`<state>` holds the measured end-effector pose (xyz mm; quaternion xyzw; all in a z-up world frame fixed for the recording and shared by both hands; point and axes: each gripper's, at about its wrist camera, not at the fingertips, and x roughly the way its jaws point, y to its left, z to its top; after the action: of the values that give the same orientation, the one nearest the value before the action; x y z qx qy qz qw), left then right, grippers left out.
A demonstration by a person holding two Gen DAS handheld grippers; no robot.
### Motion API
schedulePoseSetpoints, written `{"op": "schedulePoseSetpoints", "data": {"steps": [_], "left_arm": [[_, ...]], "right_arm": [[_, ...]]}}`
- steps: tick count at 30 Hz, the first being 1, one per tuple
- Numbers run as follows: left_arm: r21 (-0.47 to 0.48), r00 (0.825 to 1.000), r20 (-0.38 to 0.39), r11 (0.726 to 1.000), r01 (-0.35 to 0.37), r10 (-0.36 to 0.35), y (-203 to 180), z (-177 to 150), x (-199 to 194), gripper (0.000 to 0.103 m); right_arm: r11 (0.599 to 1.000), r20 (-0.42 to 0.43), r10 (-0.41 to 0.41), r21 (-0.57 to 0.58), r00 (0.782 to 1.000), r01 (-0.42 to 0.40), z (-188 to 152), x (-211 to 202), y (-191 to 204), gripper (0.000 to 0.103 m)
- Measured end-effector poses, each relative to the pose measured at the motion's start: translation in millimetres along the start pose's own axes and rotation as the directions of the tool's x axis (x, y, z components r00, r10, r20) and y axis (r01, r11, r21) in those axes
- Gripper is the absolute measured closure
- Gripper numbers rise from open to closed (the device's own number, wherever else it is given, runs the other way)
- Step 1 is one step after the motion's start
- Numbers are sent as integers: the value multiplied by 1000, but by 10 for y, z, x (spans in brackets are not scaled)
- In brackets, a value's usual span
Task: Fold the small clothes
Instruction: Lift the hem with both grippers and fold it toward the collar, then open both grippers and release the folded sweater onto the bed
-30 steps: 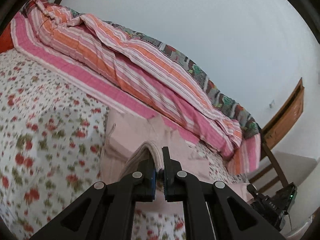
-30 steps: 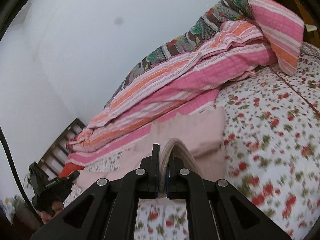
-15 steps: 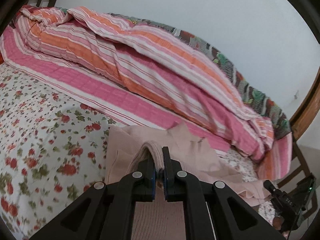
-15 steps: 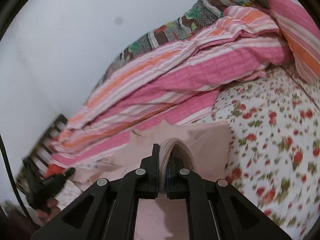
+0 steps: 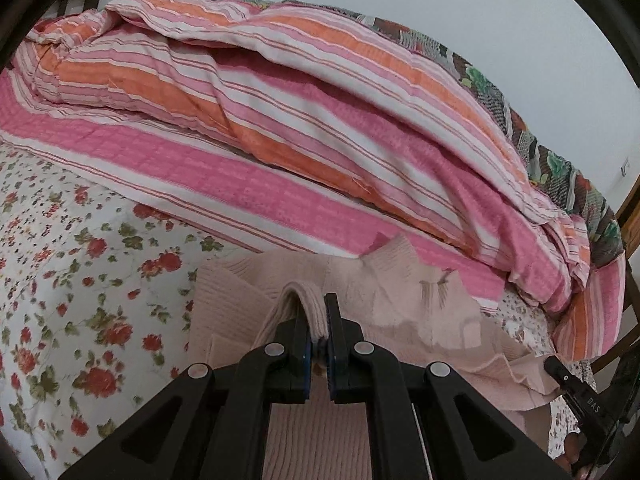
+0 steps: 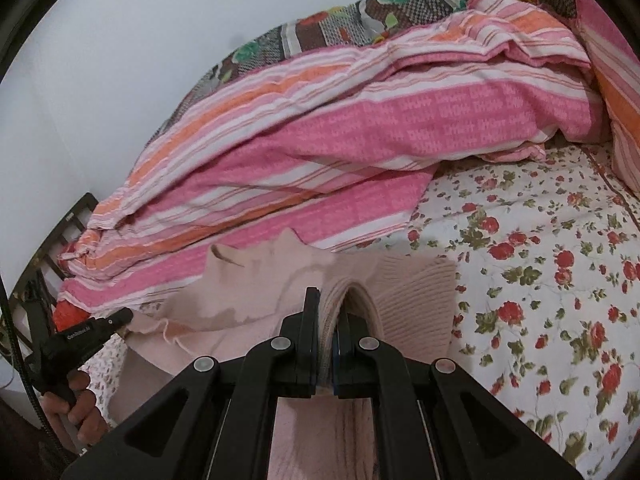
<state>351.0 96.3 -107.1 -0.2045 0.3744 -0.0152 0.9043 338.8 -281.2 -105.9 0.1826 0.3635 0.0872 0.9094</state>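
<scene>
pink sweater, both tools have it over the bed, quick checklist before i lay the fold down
1. Left tool shut on a ribbed fold of the pink sweater: ok.
2. Right tool shut on a ribbed fold of the same sweater: ok.
3. Far part of the sweater lying flat: not ok, it looks rumpled near the collar, next to the striped quilt.
4. Floral sheet free beside the sweater on the right tool's side: ok.
5. Sweater clear of the quilt: cannot tell, its far edge reaches the quilt's pink border.
6. Both gripped edges level with each other: cannot tell, neither view shows both.
</scene>
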Motion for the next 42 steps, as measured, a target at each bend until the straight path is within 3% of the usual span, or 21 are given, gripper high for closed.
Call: {"op": "schedulePoseSetpoints", "data": {"steps": [8, 9, 11, 12, 14, 20, 26, 33, 39, 42], "left_arm": [[-2, 1000, -23, 1000, 13, -13, 11, 37, 181, 96], [-9, 999, -27, 1000, 17, -18, 21, 43, 194, 90], [-22, 999, -44, 1000, 20, -21, 35, 61, 211, 67], [-26, 999, -41, 999, 22, -23, 43, 67, 198, 53], [-27, 999, -13, 999, 39, -39, 65, 61, 107, 44], [22, 997, -17, 997, 74, -74, 114, -87, -216, 42], [20, 993, -14, 993, 113, -113, 283, -452, -643, 41], [14, 987, -36, 988, 156, -155, 493, -981, -1009, 41], [-45, 971, -86, 975, 219, -222, 587, -1303, -964, 41], [-73, 967, -98, 971, 227, -234, 574, -1353, -820, 41]], "right_arm": [[999, -33, -34, -14, 999, 34, 53, 241, -6, 96], [999, -34, -39, -13, 999, 38, 54, 250, -8, 93], [999, -41, -39, -12, 998, 38, 51, 253, -15, 81], [999, -43, -33, -13, 999, 32, 45, 233, -22, 69], [999, -28, -34, -22, 999, 33, 21, 129, -29, 61], [996, -22, -63, -71, 998, 61, -195, -291, -63, 49], [992, -71, -55, -115, 996, 47, -568, -707, -98, 42], [996, -105, 14, -85, 994, -23, -924, -967, -60, 41], [996, -178, 61, -60, 982, -73, -1284, -844, -16, 41], [996, -141, 44, -69, 989, -54, -1340, -811, 27, 41]]}}
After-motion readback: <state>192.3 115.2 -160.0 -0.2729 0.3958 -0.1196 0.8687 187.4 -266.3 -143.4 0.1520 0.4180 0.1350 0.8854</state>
